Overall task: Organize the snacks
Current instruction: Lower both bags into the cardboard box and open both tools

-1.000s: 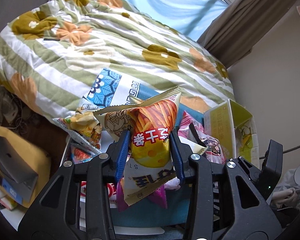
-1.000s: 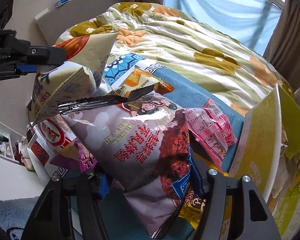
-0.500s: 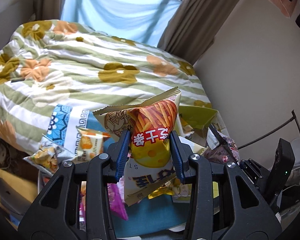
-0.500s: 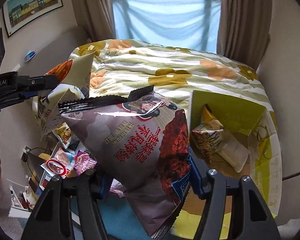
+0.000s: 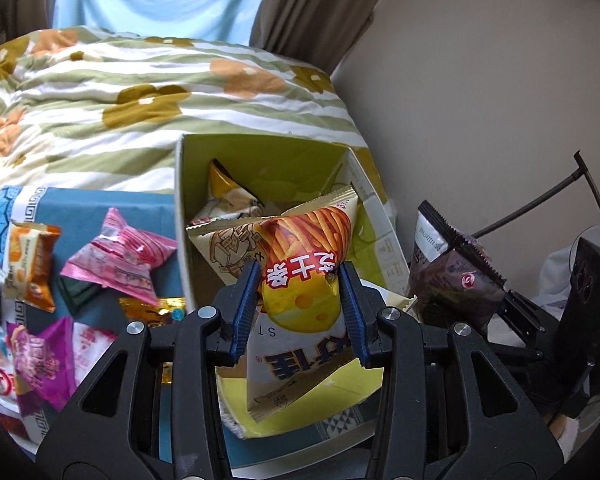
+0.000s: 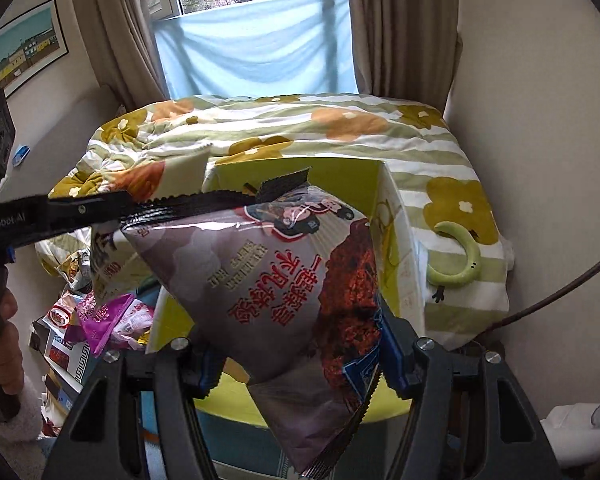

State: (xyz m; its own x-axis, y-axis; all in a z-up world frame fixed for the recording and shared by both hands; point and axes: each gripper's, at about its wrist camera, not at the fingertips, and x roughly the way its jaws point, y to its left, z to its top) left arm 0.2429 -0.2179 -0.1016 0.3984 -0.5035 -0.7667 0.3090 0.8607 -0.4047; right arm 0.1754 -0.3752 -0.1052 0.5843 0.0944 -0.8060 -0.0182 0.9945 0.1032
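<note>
The left claw grips a chip bag; the right claw clamps a purple snack bag. Beyond them, the yellow box holds a few packets.

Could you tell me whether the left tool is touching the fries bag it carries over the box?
Touching. In the left wrist view, the left tool has both blue pads pressed against the sides of the fries bag, pinching it in.

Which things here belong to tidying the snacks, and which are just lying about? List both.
For the job: fries bag in the left gripper; purple bag in the right gripper; yellow box; pink packet.

Lying about: flowered quilt; curtains; picture; green toy.
</note>
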